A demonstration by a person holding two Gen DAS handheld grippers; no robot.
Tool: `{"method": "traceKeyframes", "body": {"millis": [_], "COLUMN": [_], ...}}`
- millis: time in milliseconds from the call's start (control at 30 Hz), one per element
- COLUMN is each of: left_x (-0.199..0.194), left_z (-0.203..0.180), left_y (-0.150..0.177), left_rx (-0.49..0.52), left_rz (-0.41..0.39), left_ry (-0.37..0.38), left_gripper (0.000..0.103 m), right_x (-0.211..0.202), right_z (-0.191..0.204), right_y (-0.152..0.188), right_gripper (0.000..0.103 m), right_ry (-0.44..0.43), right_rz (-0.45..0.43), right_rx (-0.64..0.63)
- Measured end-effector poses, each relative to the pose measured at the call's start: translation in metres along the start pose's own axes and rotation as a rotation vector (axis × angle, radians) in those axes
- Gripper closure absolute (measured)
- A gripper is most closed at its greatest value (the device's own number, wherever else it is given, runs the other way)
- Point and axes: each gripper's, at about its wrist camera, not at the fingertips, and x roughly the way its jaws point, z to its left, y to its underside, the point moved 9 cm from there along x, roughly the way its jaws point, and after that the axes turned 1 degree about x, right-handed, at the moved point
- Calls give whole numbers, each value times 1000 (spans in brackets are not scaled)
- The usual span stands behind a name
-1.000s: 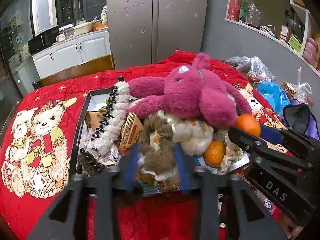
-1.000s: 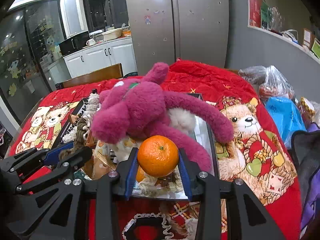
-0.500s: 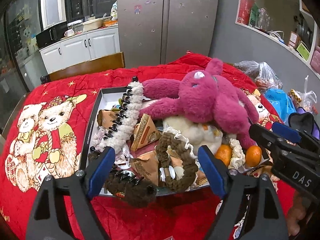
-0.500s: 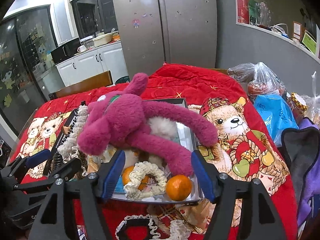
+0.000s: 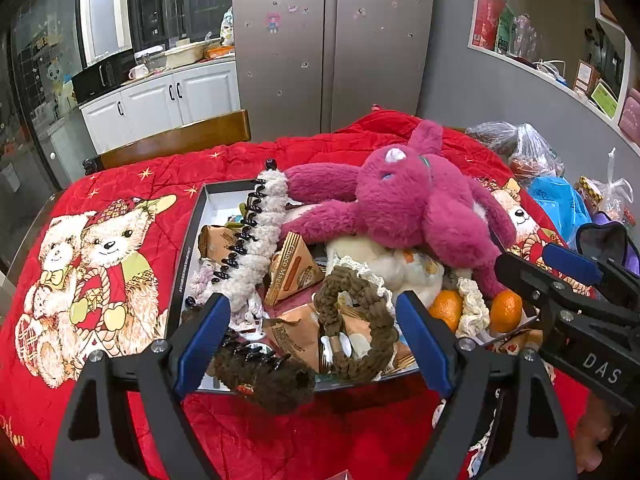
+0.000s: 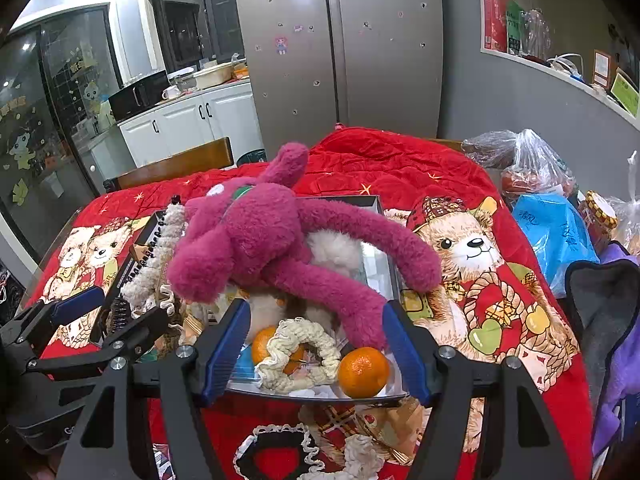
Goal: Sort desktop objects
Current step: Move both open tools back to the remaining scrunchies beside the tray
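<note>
A black tray (image 5: pixel 188 252) on the red bear quilt is heaped with a magenta plush bear (image 5: pixel 404 200), a white fluffy hair claw (image 5: pixel 256 248), a brown scrunchie (image 5: pixel 356 328), snack packets and two oranges (image 5: pixel 506 311). My left gripper (image 5: pixel 314 336) is open and empty in front of the scrunchie. My right gripper (image 6: pixel 314 348) is open and empty at the tray's near right corner, where an orange (image 6: pixel 363 372) and a cream scrunchie (image 6: pixel 298 354) lie. The plush (image 6: pixel 272 240) lies across the tray (image 6: pixel 374 202).
Plastic bags (image 6: pixel 532 168) and a blue bag (image 6: pixel 556 232) crowd the table's right side. A dark pouch (image 6: pixel 604 300) lies near right. A lace-edged hair band (image 6: pixel 276 452) lies on the quilt in front of the tray. A wooden chair back (image 5: pixel 176 140) stands behind.
The right gripper opened and left the orange in the tray's near corner. The left gripper opened and let go of the brown scrunchie. Both grippers pulled back from the tray.
</note>
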Motion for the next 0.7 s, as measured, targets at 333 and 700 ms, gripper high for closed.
{"method": "traceKeyframes", "body": {"millis": [333, 700], "left_x": [-25, -75], "left_z": [-6, -27], "left_y": [-2, 23], "left_rx": [15, 58], "left_rz": [-32, -68], "left_ry": [10, 36], "left_gripper": [17, 16], "right_x": [-19, -62], "right_z": [-9, -22], "right_y": [-8, -2], "right_gripper": [33, 33], "right_ry": [1, 22], "right_rz": [-34, -97], "right_rx": [19, 48]}}
